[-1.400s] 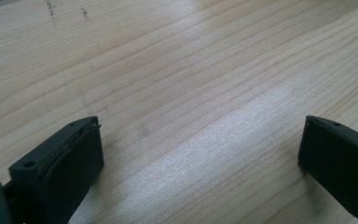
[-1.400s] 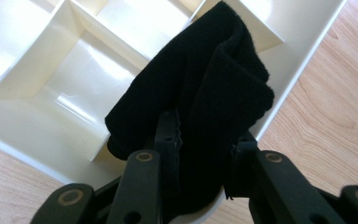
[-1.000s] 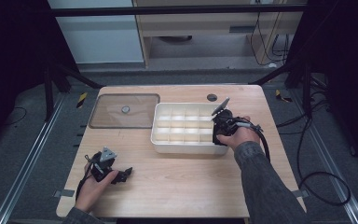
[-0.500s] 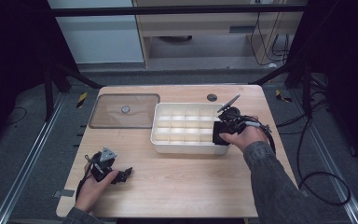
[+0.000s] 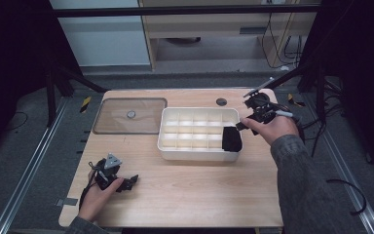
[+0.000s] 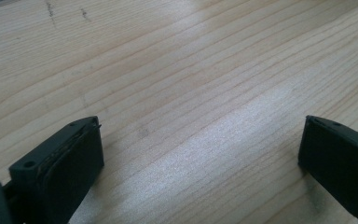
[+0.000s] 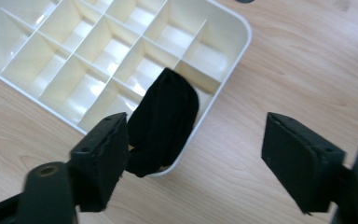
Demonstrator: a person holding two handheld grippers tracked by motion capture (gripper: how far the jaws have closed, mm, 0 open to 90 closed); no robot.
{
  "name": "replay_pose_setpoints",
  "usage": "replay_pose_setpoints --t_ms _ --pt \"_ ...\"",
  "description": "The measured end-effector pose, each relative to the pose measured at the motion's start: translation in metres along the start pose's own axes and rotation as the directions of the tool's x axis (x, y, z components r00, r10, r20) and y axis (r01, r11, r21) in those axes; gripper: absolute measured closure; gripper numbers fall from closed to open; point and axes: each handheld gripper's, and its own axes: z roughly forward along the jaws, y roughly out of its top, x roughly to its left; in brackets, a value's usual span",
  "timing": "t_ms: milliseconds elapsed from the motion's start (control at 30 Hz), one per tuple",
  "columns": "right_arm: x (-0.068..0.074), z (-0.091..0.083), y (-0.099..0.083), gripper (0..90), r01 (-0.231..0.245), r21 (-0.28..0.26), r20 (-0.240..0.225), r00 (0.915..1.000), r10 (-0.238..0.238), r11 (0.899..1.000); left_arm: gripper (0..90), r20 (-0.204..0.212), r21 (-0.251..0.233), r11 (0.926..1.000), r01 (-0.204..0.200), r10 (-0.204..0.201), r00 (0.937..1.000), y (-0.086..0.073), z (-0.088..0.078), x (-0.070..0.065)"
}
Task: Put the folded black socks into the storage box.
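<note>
The sock [image 5: 232, 139], a black rolled-up one, lies in the white box [image 5: 198, 152], in the corner compartment at the near right end as the high view shows it; it fills that compartment and bulges a little above the rim. In my right gripper view the sock [image 7: 165, 119] sits in the corner of the box [image 7: 235, 35] closest to me, its lower end lapping over the rim, and one of my jaws stands in front of that end; the sock is not between the jaws. My right gripper [image 5: 259, 111] is lifted above the table [image 5: 195, 195] just beside the right end of the box; its jaws have just been opening, they now stand wide apart, and only bare wood shows between them; the sock is let go. The other compartments of the box that I can see are bare and cream-coloured. My left gripper [image 5: 121, 183] rests low over the near left part of the table, well apart from the box; its jaws are spread wide, with nothing but wood grain between them. A clear lid [image 5: 130, 115] lies flat on the table just to the left of the box; a small dark round spot [image 5: 221, 102] sits in the tabletop behind the box.
</note>
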Motion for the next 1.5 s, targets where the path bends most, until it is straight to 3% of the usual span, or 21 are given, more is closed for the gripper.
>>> replay_pose_setpoints --t_ms 333,533,833,933,1133,1233,1333,1500 --pt "-0.006 -0.011 0.025 70.9 0.002 -0.017 0.028 0.9996 -0.001 1.000 0.0 0.000 0.000 1.0000 -0.001 0.001 1.0000 0.000 0.000 0.000" --pt "-0.004 -0.015 0.035 89.1 0.001 -0.030 0.020 0.9998 0.000 1.000 0.0 0.000 0.000 1.0000 -0.001 0.001 1.0000 0.000 0.000 0.000" --pt "0.002 0.003 0.039 90.0 0.024 0.004 0.021 0.9995 -0.024 1.000 0.0 0.000 0.000 1.0000 -0.002 0.002 1.0000 0.000 0.000 0.000" --pt "0.005 0.008 0.039 90.0 0.021 -0.008 -0.007 0.9998 -0.021 1.000 0.0 0.001 0.000 1.0000 -0.002 0.002 1.0000 0.000 0.000 0.000" --pt "0.011 0.022 0.038 90.0 0.034 0.017 -0.014 0.9993 -0.034 0.999 0.0 0.002 0.000 1.0000 -0.003 0.003 1.0000 0.000 0.000 0.000" --pt "0.012 0.029 0.036 90.0 0.008 0.005 -0.048 0.9988 -0.008 1.000 0.0 0.003 0.000 1.0000 -0.004 0.004 1.0000 0.000 0.000 0.000" --pt "0.014 0.038 0.033 90.0 0.032 0.027 -0.040 0.9987 -0.031 0.999 0.0 0.003 0.000 1.0000 -0.004 0.004 1.0000 0.000 0.000 0.000" --pt "0.018 0.048 0.031 90.0 0.031 0.046 -0.056 0.9980 -0.029 0.998 0.0 0.003 0.000 1.0000 -0.004 0.004 1.0000 0.000 0.000 0.000"
